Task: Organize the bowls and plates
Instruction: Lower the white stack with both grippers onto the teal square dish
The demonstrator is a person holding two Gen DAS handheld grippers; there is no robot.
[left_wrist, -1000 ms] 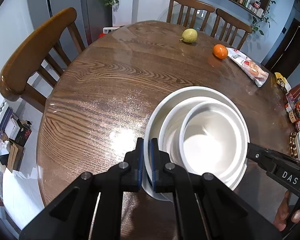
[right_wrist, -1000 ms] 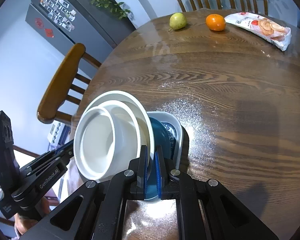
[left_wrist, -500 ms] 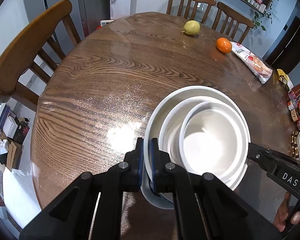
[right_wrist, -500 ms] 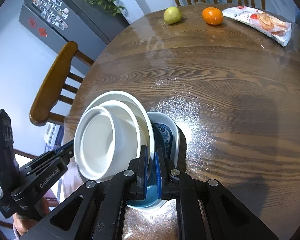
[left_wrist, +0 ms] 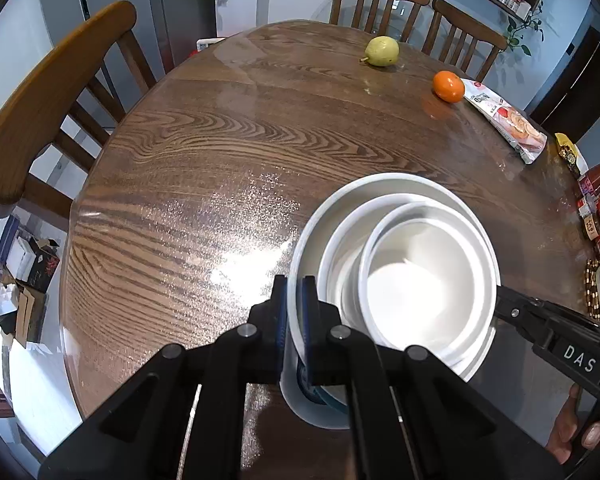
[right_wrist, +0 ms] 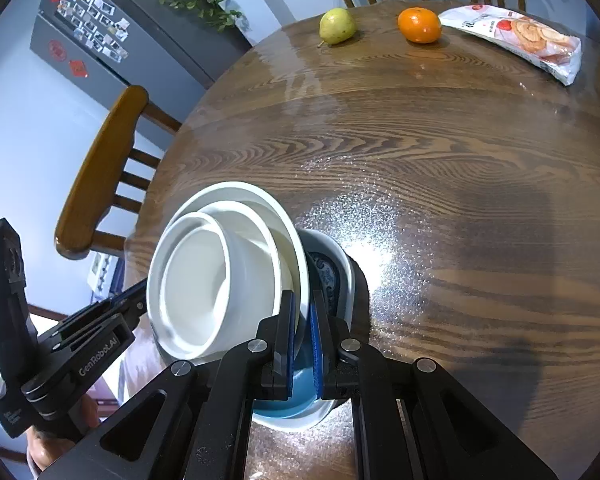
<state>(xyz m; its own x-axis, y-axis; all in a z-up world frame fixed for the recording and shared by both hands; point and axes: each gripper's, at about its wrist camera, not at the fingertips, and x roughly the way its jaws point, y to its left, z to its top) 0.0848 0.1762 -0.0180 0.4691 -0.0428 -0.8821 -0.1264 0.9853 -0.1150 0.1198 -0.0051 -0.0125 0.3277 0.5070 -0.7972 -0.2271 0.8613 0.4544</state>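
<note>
A wide white plate [left_wrist: 380,180] carries two nested white bowls [left_wrist: 424,280]. My left gripper [left_wrist: 294,284] is shut on the plate's left rim. My right gripper [right_wrist: 302,300] is shut on the opposite rim of the same plate [right_wrist: 256,196], and the right gripper's finger [left_wrist: 512,304] also shows in the left wrist view. The stack tilts slightly and hangs just above a blue dish with a white rim [right_wrist: 334,276], which rests on the round wooden table [right_wrist: 440,168]. The stack hides most of that dish [left_wrist: 320,404].
A pear [left_wrist: 382,51], an orange [left_wrist: 448,86] and a snack packet [left_wrist: 508,122] lie at the table's far side. Jars and sauce packets [left_wrist: 598,204] crowd the right edge. Wooden chairs [left_wrist: 40,92] stand around the table; a hand [left_wrist: 572,432] grips the right tool.
The plate and bowls stay gripped by both grippers. More of the blue dish now shows beneath the stack, and the far table objects have shifted slightly in both views.
</note>
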